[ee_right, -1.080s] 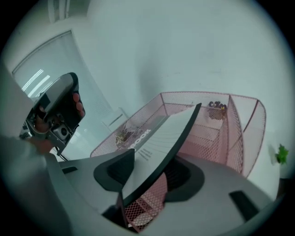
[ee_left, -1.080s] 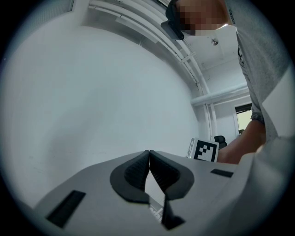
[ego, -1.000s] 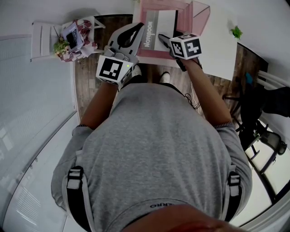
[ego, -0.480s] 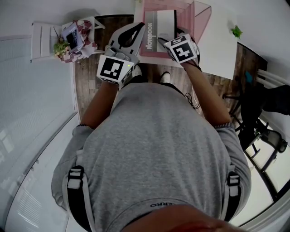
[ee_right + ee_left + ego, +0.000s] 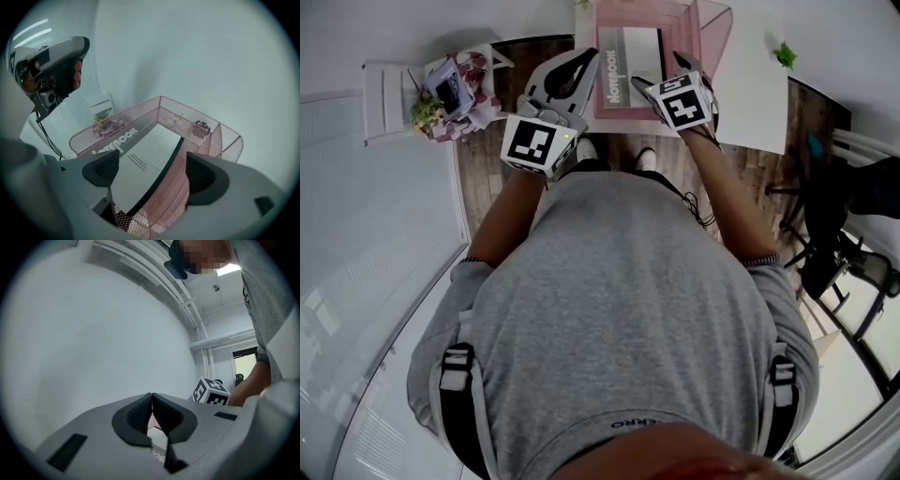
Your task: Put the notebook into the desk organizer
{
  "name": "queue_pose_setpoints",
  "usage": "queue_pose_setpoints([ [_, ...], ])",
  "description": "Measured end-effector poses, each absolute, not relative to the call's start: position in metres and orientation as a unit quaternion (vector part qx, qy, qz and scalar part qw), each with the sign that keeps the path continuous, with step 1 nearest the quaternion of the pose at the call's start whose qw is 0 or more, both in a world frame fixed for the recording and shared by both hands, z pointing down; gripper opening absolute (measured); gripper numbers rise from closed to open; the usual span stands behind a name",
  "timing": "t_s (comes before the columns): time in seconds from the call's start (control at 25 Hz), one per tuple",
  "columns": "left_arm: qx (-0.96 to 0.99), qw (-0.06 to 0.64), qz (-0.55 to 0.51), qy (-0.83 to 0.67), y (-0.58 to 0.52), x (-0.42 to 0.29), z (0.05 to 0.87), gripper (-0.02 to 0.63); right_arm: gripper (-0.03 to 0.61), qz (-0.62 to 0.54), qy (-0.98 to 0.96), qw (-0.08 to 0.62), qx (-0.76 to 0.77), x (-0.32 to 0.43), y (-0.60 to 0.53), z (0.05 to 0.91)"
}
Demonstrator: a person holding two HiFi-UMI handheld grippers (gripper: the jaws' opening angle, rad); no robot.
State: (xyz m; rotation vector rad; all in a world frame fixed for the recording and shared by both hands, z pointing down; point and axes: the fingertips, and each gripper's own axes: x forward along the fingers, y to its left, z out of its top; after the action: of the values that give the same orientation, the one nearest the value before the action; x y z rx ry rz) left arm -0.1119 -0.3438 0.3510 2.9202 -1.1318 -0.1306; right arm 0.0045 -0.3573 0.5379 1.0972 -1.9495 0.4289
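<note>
The notebook [image 5: 140,157] lies inside the pink mesh desk organizer [image 5: 225,140], with the right gripper [image 5: 151,172] just above it, jaws opening wide and neither pad pressing on it. That gripper should lift straight clear so it doesn't snag the cover. The left gripper [image 5: 152,414] has its jaws together, empty.

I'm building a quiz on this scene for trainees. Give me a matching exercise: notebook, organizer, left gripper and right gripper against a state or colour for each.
Things:
1 notebook
2 organizer
3 left gripper
4 right gripper

Descriptions:
A jaws together
B pink wire mesh
C jaws wide apart
D lies inside the organizer

Pairs: 1-D, 2-B, 3-A, 4-C. The right gripper's jaws are opening and press on nothing.
</note>
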Motion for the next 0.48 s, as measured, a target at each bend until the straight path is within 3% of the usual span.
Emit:
queue_pose_setpoints([
  [0.28,0.943,0.007,-0.039,-0.33,-0.344,-0.111,0.351,0.02,0.445,0.18,-0.786,0.352,0.475,0.008,-0.355,0.506],
  [0.48,0.95,0.005,-0.031,-0.31,-0.339,-0.11,0.355,0.02,0.375,0.16,-0.805,0.287,0.494,0.004,-0.349,0.473],
])
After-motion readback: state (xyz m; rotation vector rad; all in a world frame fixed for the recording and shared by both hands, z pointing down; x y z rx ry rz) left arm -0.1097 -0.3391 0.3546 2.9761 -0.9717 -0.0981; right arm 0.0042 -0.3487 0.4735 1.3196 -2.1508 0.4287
